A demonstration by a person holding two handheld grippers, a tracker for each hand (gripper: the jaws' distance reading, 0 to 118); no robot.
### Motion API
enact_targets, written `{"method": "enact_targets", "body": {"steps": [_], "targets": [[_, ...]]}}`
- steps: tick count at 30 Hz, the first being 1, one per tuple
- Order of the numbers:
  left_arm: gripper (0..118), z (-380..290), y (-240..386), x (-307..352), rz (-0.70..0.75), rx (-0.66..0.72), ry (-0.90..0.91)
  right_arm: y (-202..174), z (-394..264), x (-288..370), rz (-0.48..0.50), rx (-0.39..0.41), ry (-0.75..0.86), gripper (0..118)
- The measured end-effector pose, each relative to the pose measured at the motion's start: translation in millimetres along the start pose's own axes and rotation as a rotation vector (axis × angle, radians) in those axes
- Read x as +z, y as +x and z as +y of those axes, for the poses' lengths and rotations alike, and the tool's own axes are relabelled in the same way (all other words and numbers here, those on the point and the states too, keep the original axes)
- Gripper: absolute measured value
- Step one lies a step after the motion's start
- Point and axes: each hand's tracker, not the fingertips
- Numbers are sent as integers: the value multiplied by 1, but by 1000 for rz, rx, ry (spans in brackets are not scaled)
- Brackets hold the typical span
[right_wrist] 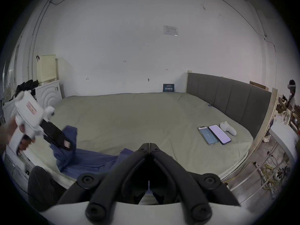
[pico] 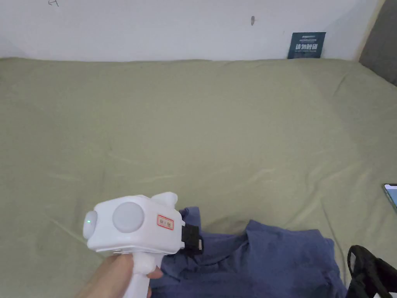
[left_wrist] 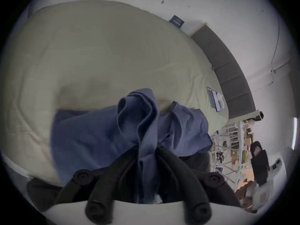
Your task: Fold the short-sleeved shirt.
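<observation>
Head view: blue shirt (pico: pixel 267 260) crumpled at bottom centre on green bed sheet (pico: pixel 217 128); left gripper (pico: pixel 192 239) at its left edge. Left gripper view: jaws clamped on bunched shirt fabric, centre. Right gripper view: right gripper (right_wrist: pixel 149 145) jaws closed, empty, lower centre.

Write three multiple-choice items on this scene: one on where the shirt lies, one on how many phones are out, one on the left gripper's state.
1. The blue shirt lies:
A. at the bed's near edge
B. against the headboard
C. on the floor

2. Phones on the green sheet:
A. one
B. two
C. four

3. The left gripper is:
A. wide open
B. shut on a bunch of shirt cloth
C. shut on nothing

Key: 1 A, the head view shows it crumpled at the near edge; 2 B, two lie side by side in the right gripper view; 3 B, cloth rises bunched between its closed jaws.
</observation>
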Motion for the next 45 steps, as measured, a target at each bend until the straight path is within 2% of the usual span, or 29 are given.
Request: {"method": "enact_targets", "body": {"steps": [1, 3, 4, 7, 8, 9, 10, 12, 14, 16, 20, 24, 26, 27, 31, 35, 37, 40, 45], "targets": [[42, -2, 1, -12, -14, -34, -29, 1, -1, -1, -7, -3, -6, 0], [110, -9, 1, -32, -39, -47, -60, 2, -2, -2, -10, -8, -17, 0], [117, -11, 6, -35, -31, -46, -60, 2, -2, -2, -15, -9, -21, 0], [113, -11, -10, -10, -82, -14, -38, 3, -2, -5, -14, -11, -29, 0], [104, -11, -15, 4, -109, 6, -12, 2, -1, -7, -12, -11, -30, 0], [75, -12, -24, 19, -129, 14, 44, 2, -1, -9, -5, -8, -32, 0], [2, -12, -32, 33, -134, 10, 70, 0, -1, -10, -1, -5, -34, 0], [0, -10, -40, 52, -102, 16, 135, -3, -1, -14, 12, 0, -37, 0], [0, -5, -48, 51, -109, 11, 81, -6, -3, -17, 23, 6, -43, 0], [0, -2, -50, 31, -97, 47, 60, -8, -5, -19, 32, 7, -51, 0], [0, -12, -31, -38, -234, 86, -62, -9, -9, -19, 34, 1, -71, 0], [0, -36, -5, -95, -167, 89, -122, -4, -10, -15, 12, 10, -84, 0], [0, -32, 0, -85, -148, 49, -48, 0, -7, -12, 4, 8, -83, 0], [0, -31, 2, -81, -161, 65, -76, 0, -6, -11, -1, 13, -81, 0], [0, -25, -15, -19, -199, 17, -23, -2, 0, -14, -2, 32, -68, 0], [0, -24, -67, 57, -218, 82, 80, -14, 8, -17, 19, 44, -37, 0], [0, -25, -100, 81, -182, 113, 125, -23, 9, -20, 31, 63, -28, 0], [0, -25, -146, 93, -87, 138, 122, -37, 11, -25, 60, 85, -41, 0], [0, -24, -184, 87, -213, 208, 112, -54, 10, -26, 72, 105, -59, 0]]}}
